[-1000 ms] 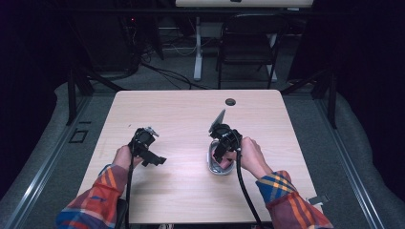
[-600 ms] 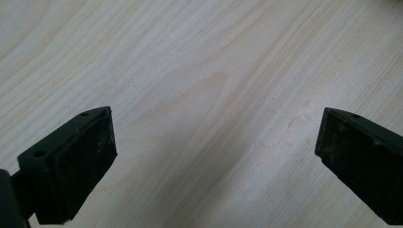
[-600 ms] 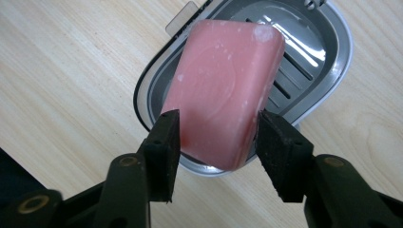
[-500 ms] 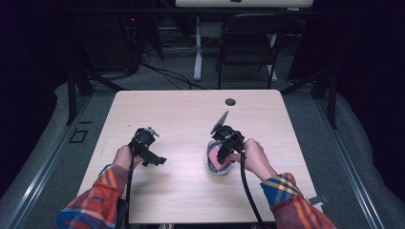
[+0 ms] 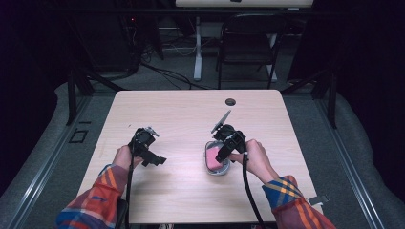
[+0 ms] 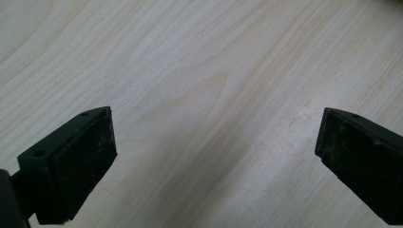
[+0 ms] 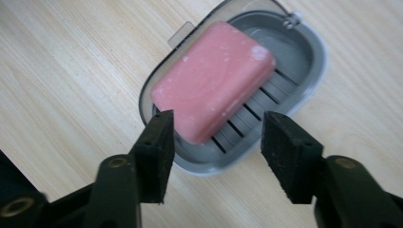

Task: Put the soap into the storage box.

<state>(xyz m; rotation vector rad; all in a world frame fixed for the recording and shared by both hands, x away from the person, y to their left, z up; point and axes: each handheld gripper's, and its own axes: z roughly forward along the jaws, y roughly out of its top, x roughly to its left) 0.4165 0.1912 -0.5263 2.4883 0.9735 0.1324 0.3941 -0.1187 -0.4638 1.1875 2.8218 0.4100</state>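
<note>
Since a second ago, my right fingers (image 5: 220, 153) have shifted only slightly over the dish (image 5: 216, 163), and they have just been opening again after closing down; the soap (image 5: 212, 159) lies in the dish, not between them. My left fingers (image 5: 154, 160) have kept their place.

From the high view, my left fingers sit over bare wood on the surface (image 5: 191, 119), well apart from the dish. My right fingers point down at the near-right edge of the dish, with my right hand (image 5: 255, 157) behind them and the cable trailing back toward me. A small dark hole (image 5: 230, 101) lies far beyond both sets of fingers, near the far edge.

From the left gripper view, my left fingers (image 6: 216, 156) are spread wide, one pad at each side, with nothing but pale wood grain (image 6: 204, 71) between them and ahead of them.

From the right gripper view, my right fingers (image 7: 216, 154) stand partly spread and pinch nothing. The pink soap (image 7: 214, 80) lies just ahead of them and between their lines, tilted in the grey slatted dish (image 7: 304, 76); its near corner sits close to the left pad (image 7: 159, 142) without my being able to tell whether they touch. The dish rim runs just under both tips, and the dish rests flat on the surface.
</note>
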